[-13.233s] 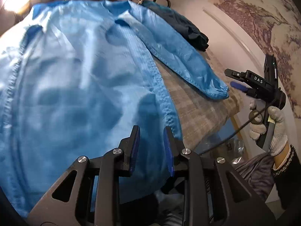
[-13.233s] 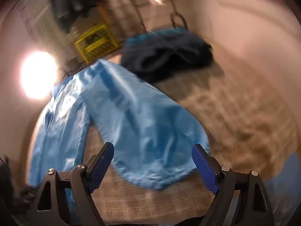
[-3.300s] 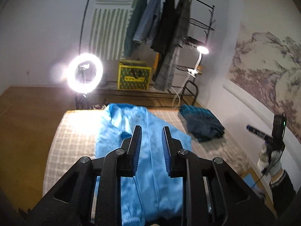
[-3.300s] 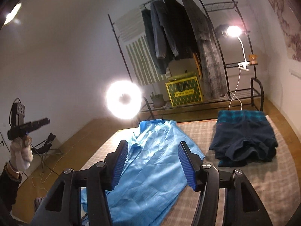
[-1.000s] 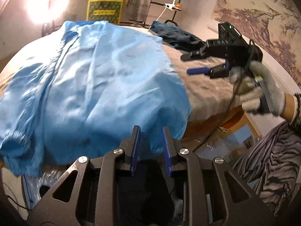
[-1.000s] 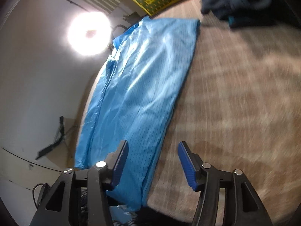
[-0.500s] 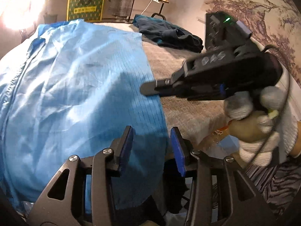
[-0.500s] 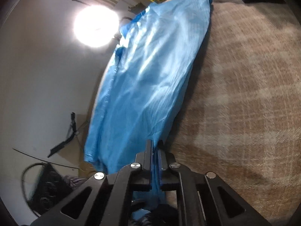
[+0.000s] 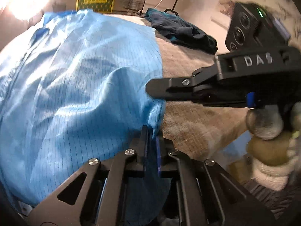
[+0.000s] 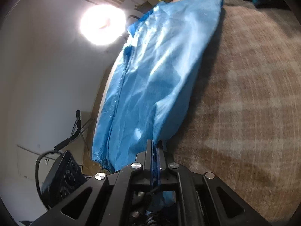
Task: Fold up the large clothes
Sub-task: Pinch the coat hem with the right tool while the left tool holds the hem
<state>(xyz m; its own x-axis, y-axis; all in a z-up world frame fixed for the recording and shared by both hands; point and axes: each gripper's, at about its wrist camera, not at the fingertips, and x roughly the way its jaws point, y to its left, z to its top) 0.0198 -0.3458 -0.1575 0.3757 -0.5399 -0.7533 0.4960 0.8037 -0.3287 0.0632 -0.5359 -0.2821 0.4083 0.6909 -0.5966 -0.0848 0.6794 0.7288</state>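
Both grippers bite the blue garment (image 9: 79, 86) at its near hem, around six o'clock: the left gripper (image 9: 151, 141) has its jaws clamped on cloth, and the right gripper (image 10: 154, 150), jaws easing slightly, still pinches fabric. The garment lies lengthwise on the bed (image 10: 254, 94), probably ready for folding the hem toward the collar.

Two tool-mounted fisheyes, close over the bed's near edge, sharing the blue garment (image 9: 79, 86).

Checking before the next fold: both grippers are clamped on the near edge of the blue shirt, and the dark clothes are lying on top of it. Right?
Not quite. The dark clothes lie apart from the blue shirt, on bare blanket, as the left wrist view shows. The left gripper and right gripper are both clamped on the shirt's near edge.
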